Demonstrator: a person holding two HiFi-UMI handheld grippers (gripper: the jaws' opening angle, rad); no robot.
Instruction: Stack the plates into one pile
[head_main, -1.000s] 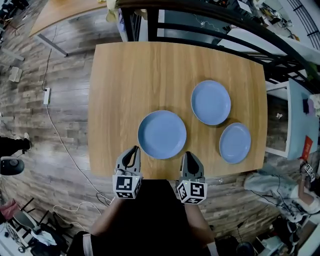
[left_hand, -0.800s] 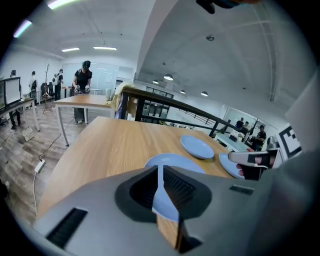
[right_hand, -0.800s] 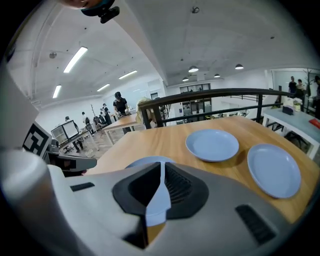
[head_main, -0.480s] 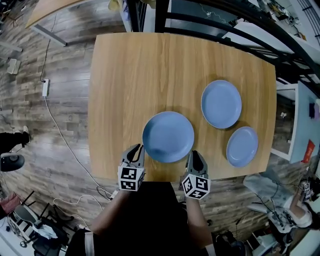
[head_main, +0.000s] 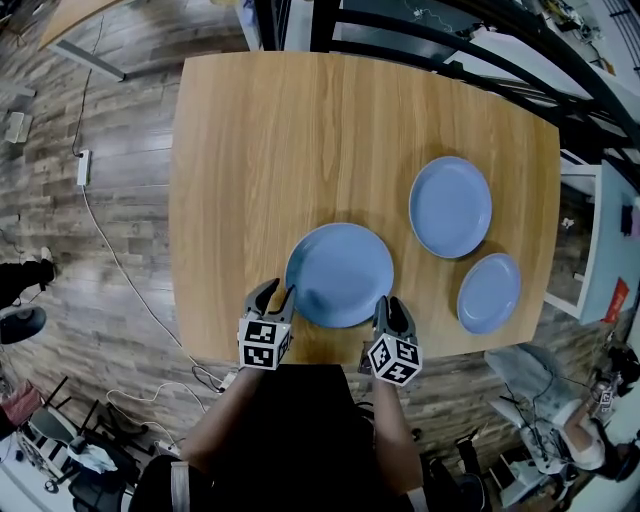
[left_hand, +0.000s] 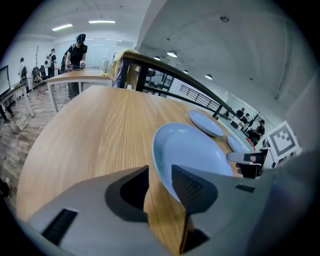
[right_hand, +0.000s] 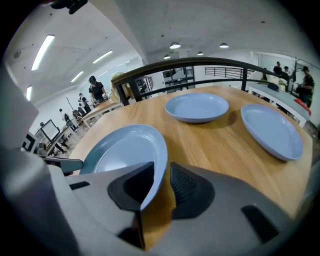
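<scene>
Three blue plates (head_main: 339, 274) lie flat and apart on the table (head_main: 260, 150).

Bright, even light from ceiling strip lamps (left_hand: 102, 21) and round downlights (right_hand: 174, 45). Shadows on the desk (head_main: 260, 140) are faint and soft. All views bow strongly at the edges; both gripper views have black corners and slightly soft near jaws.

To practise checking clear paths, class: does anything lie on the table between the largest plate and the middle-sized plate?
Nothing visible does: only bare wooden table separates the largest plate from the middle-sized plate. The smallest plate lies aside, apart from both.
</scene>
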